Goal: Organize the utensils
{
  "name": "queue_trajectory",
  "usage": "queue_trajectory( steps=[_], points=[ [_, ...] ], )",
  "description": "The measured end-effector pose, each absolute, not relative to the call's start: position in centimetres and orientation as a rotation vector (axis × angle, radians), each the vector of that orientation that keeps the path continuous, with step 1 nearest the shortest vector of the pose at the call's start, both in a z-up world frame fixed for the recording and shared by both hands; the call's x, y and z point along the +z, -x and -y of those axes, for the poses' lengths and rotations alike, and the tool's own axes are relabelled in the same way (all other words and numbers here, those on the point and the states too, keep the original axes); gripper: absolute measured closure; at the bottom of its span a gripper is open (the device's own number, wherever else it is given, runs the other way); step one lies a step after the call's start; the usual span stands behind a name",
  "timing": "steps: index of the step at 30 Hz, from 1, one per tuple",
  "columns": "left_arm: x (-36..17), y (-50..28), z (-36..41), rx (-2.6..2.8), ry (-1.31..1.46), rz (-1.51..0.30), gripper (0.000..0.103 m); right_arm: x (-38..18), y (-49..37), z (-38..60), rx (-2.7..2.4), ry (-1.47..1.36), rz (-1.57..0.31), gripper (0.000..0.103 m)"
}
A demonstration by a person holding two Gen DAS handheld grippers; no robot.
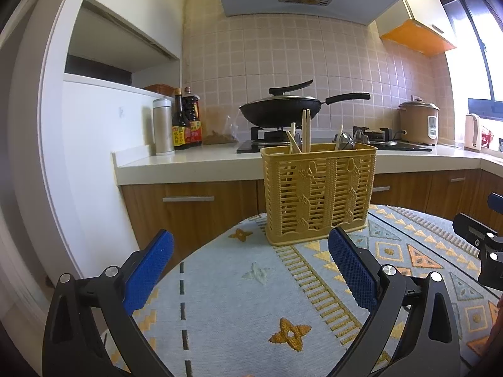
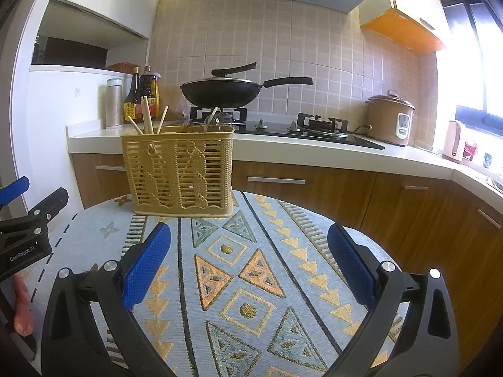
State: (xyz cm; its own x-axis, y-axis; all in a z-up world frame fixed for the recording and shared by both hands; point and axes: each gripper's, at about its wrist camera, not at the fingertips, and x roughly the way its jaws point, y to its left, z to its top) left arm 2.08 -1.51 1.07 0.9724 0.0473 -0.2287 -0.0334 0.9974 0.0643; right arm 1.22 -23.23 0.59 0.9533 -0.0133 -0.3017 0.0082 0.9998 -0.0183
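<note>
Left gripper: blue-padded fingers spread wide, nothing between them, hovering over the table.
Right gripper: fingers likewise spread wide and empty; in the left wrist view its black frame shows at the 3 o'clock edge.
Utensil basket: yellow slatted plastic, upright on the far part of the table, at 12 o'clock from the left gripper and at about 11 o'clock from the right one; apart from both.
Chopsticks: wooden, standing tilted in the basket's left compartment, tips above the rim.
Metal utensils: tops just showing in the right compartment; kind cannot be told.
Tablecloth: light blue with yellow and orange geometric pattern, covering the table.
Wok: black, lidded, on the stove behind the basket.
Rice cooker: brown, at 2 o'clock on the kitchen counter.
Sauce bottles: at 11 o'clock, beside a steel flask.
</note>
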Motion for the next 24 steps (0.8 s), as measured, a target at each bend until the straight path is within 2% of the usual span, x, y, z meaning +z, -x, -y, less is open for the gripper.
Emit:
queue_trajectory(
  steps=[24],
  points=[
    [0.91, -2.21, 1.64, 0.05, -0.07, -0.244, 0.008, 0.39, -1.57, 23.53, -0.022, 0.003, -0.318, 0.008]
  ],
)
